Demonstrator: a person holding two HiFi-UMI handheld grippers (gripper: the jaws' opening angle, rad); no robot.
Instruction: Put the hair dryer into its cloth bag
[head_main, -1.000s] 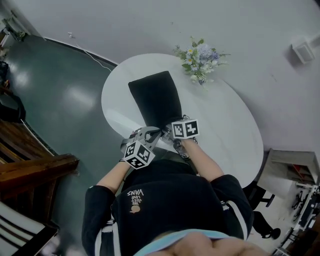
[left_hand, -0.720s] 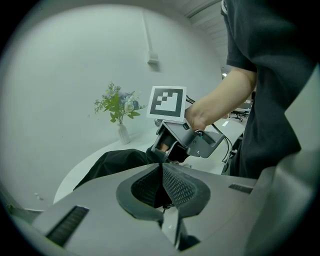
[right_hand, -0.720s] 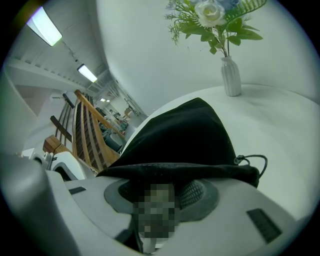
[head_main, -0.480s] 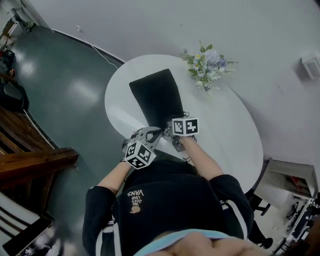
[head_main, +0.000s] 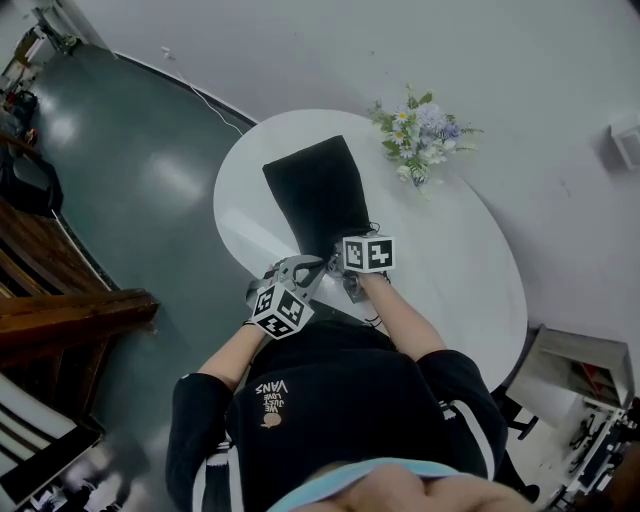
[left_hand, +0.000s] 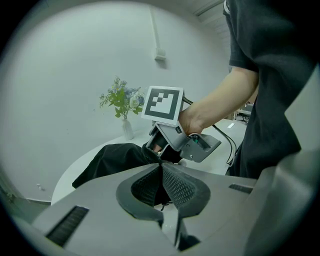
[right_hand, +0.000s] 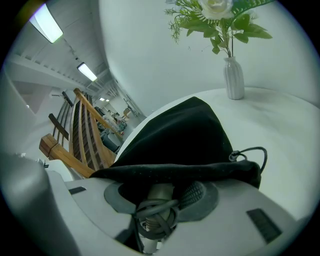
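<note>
Jaws of the left gripper (left_hand: 161, 169) are almost fully together. Their ribbed pads meet at the tips, and a thin fold of black cloth from the rim of the cloth bag (head_main: 315, 192) is pinched there. The right gripper (right_hand: 162, 196) has its jaws closed on the pale handle of the hair dryer (right_hand: 159, 194). A dark cord (right_hand: 155, 212) is wound several times around this handle, just under the pads. Only the handle shows. The rest of the hair dryer is covered by the mouth of the bag, whose edge lies across the top of the right jaws. A thin drawstring loop (right_hand: 255, 150) comes out from the right end of that edge.

From the head view, the bag lies flat and long on the round white surface (head_main: 450, 260). Its closed end points away from the person and its mouth is toward the person. Both grippers are at this near end, close beside each other, the left one on the left side of the mouth and the right one on the right side. The left gripper view shows the right gripper with its marker cube just behind the bag's mouth, touching the cloth.

A small white vase with flowers (head_main: 420, 135) stands on the far side of the surface, well apart from the bag. A wooden railing (right_hand: 82, 130) is in the room at the left, above a dark green floor (head_main: 130, 170).
</note>
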